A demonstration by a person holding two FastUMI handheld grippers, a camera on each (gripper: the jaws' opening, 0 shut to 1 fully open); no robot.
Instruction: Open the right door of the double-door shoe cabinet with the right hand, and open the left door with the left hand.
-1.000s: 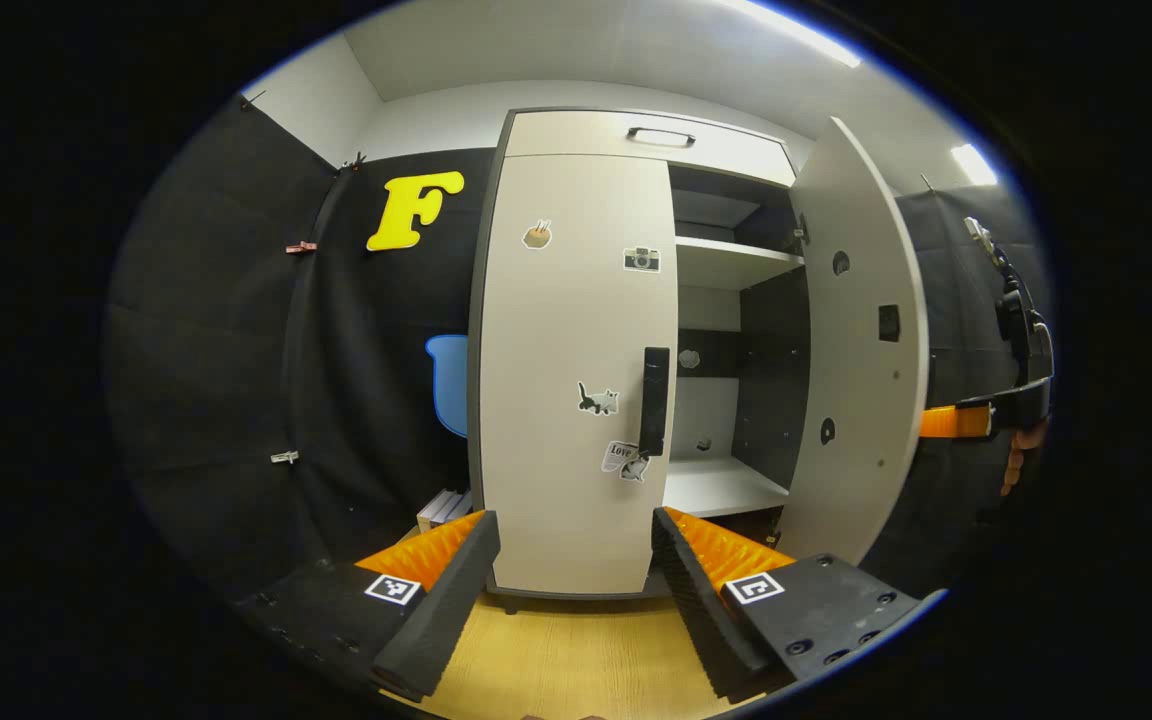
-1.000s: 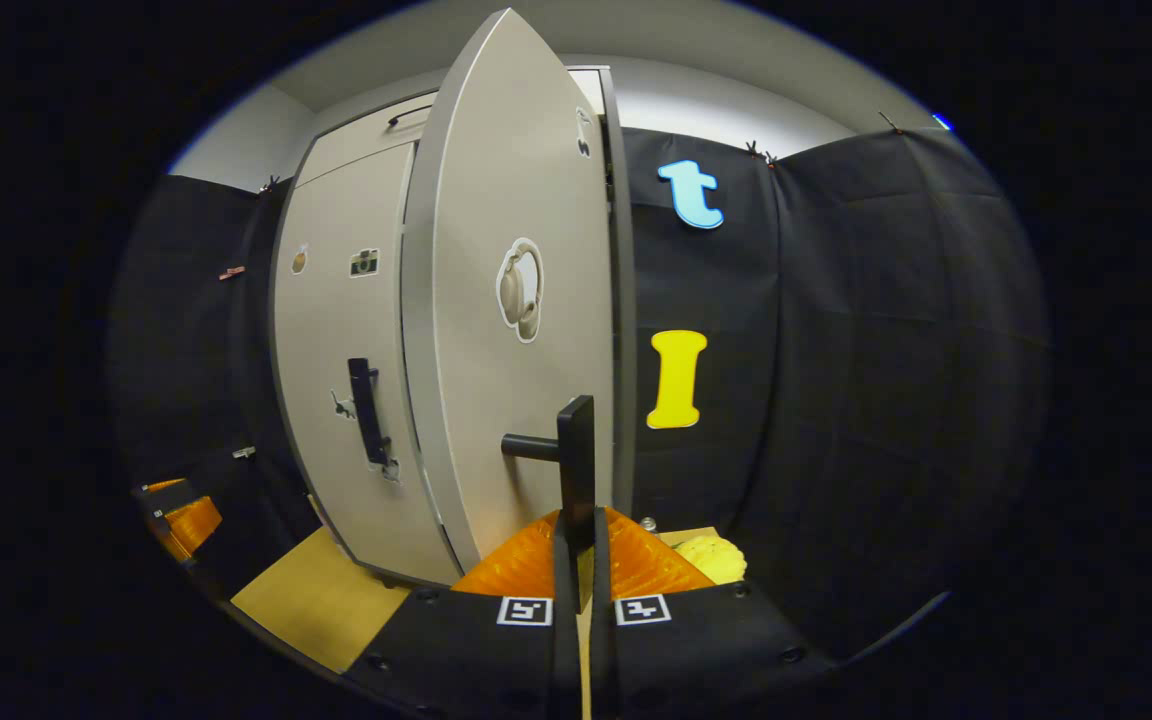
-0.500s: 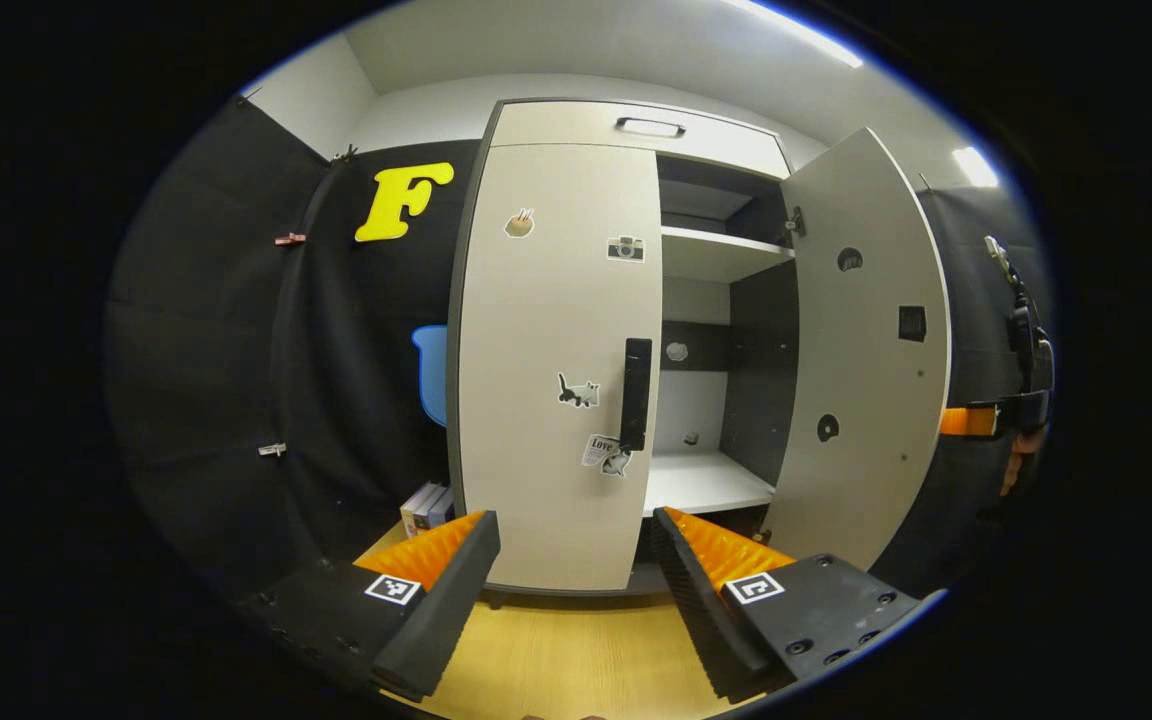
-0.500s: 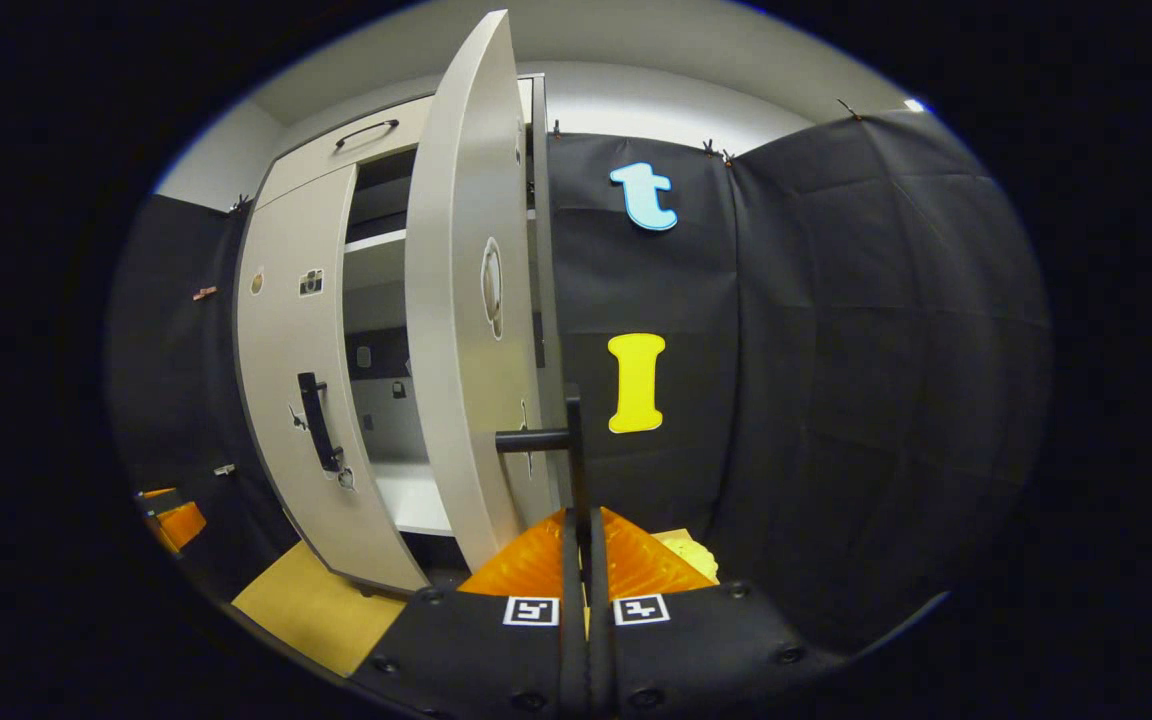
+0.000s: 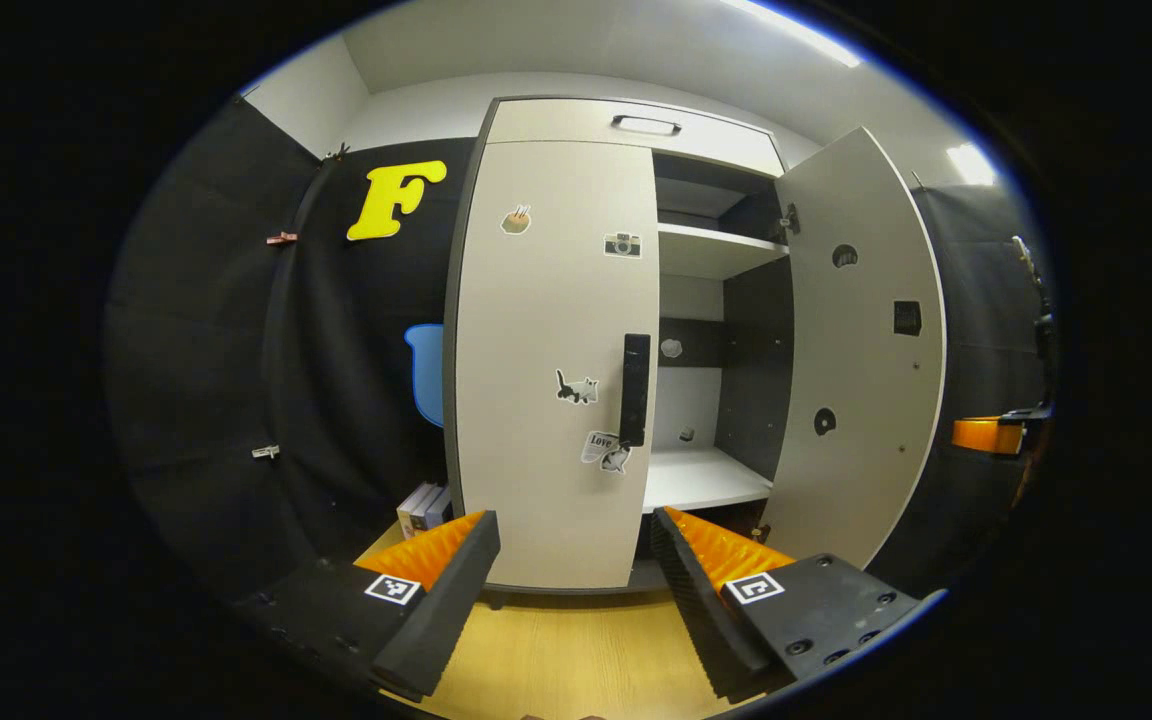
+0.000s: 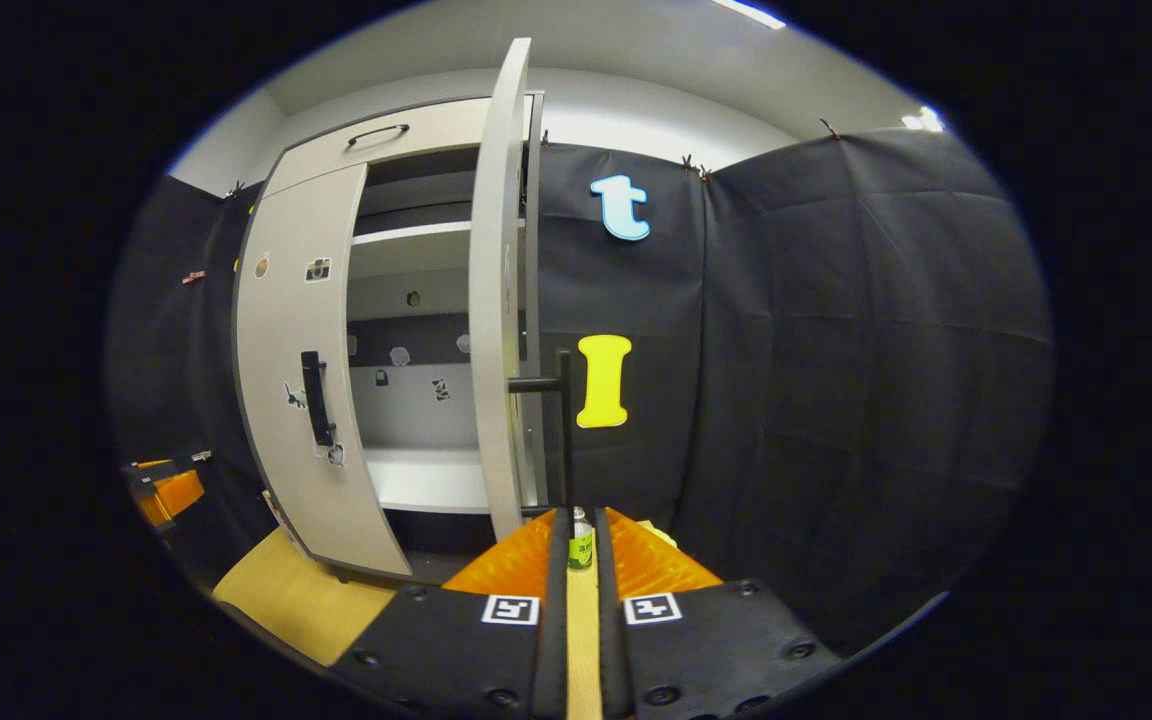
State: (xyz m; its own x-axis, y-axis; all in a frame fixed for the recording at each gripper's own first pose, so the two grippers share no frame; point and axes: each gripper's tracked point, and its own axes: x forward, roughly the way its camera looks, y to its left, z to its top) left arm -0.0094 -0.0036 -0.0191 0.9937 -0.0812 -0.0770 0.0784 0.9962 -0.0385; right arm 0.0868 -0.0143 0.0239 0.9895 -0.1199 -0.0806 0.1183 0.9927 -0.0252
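The shoe cabinet (image 5: 636, 125) stands ahead. Its left door (image 5: 551, 330) is closed, with a dark upright handle (image 5: 635, 390) at its right edge. My left gripper (image 5: 576, 548) is open, low and well short of that handle. The right door (image 5: 861, 350) is swung wide, baring the shelves (image 5: 711, 480). In the right gripper view that door (image 6: 496, 300) stands edge-on, and its handle (image 6: 564, 420) ends just beyond my right gripper (image 6: 582, 525). That gripper's fingers are a narrow gap apart and nothing lies between them. The left gripper (image 6: 161, 490) shows far left.
Several books (image 5: 421, 505) stand left of the cabinet's foot. A small green bottle (image 6: 581, 548) shows through the right gripper's gap, on the wooden floor (image 5: 576, 650). Black cloth walls close in on both sides.
The right door swung further open, to edge-on in the right gripper view. The right gripper's fingers parted and came off the handle. The left gripper barely moved.
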